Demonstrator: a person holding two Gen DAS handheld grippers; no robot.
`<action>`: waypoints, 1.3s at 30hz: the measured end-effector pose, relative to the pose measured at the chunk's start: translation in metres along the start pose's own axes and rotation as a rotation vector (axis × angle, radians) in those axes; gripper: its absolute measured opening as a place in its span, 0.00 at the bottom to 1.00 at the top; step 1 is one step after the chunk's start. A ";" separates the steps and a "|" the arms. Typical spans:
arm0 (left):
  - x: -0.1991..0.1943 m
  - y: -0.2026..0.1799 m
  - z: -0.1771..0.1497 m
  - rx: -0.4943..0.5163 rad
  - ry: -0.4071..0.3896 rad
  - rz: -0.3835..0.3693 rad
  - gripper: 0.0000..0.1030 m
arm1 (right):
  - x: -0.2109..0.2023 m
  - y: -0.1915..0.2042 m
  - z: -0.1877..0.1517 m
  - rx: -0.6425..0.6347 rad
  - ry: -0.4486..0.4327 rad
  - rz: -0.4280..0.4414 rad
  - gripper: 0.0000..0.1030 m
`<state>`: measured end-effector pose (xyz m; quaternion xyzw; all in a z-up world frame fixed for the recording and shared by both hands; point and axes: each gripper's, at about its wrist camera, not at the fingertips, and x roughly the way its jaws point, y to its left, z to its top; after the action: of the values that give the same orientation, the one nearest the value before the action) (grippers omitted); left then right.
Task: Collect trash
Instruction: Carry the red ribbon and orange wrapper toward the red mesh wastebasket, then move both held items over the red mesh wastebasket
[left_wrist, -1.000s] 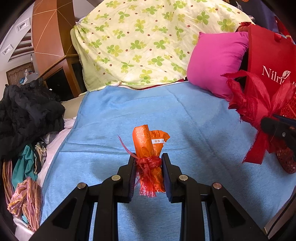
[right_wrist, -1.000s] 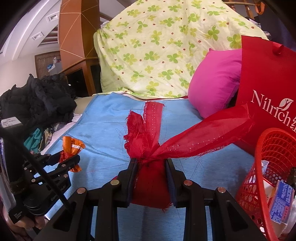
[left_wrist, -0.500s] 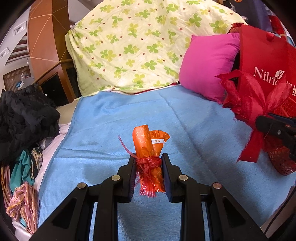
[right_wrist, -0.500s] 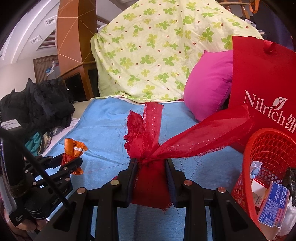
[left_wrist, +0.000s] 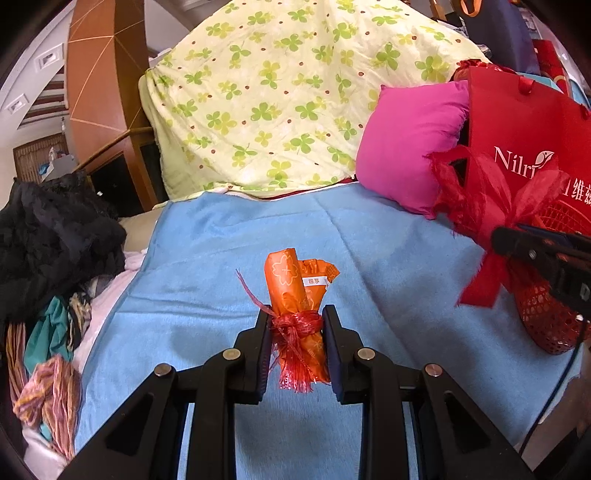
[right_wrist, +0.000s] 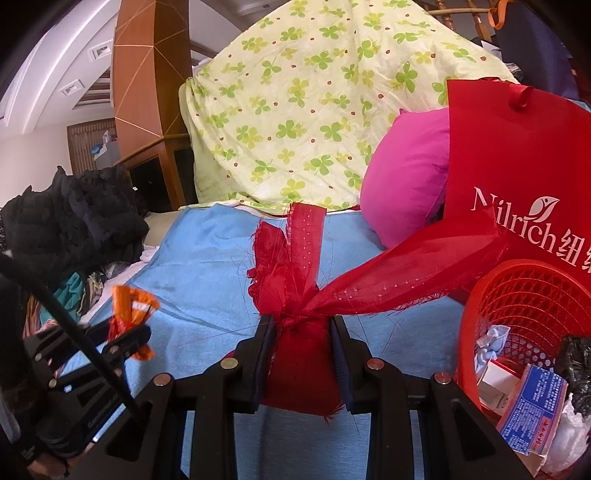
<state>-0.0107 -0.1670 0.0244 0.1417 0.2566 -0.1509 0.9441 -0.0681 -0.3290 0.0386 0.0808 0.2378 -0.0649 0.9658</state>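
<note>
Your left gripper (left_wrist: 295, 332) was clamped on an orange wrapper roll (left_wrist: 295, 295) tied with red string, held upright above the blue blanket (left_wrist: 221, 258). Your right gripper (right_wrist: 301, 332) pinched a red ribbon bundle (right_wrist: 295, 266), one gauzy tail reaching right toward the red basket (right_wrist: 535, 288) (it already held a blue-printed packet (right_wrist: 532, 402) and other scraps). Just behind the basket stood a red paper bag (right_wrist: 517, 155), with a pink pillow (left_wrist: 406, 147) beside it. Farthest back lay the clover-print quilt (left_wrist: 295, 92); dark clothes (left_wrist: 55, 229) were heaped at the left.
</note>
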 end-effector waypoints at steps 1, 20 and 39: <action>-0.004 0.000 -0.002 -0.005 0.001 0.004 0.27 | -0.001 0.000 0.000 0.002 -0.003 0.001 0.32; -0.083 0.000 -0.012 -0.008 -0.030 0.051 0.27 | -0.040 0.006 -0.016 0.029 -0.074 0.037 0.32; -0.149 -0.001 0.009 -0.001 -0.148 0.064 0.27 | -0.143 0.012 -0.024 0.020 -0.188 0.069 0.33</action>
<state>-0.1295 -0.1390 0.1098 0.1377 0.1817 -0.1306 0.9649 -0.2028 -0.3005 0.0860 0.0918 0.1424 -0.0414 0.9847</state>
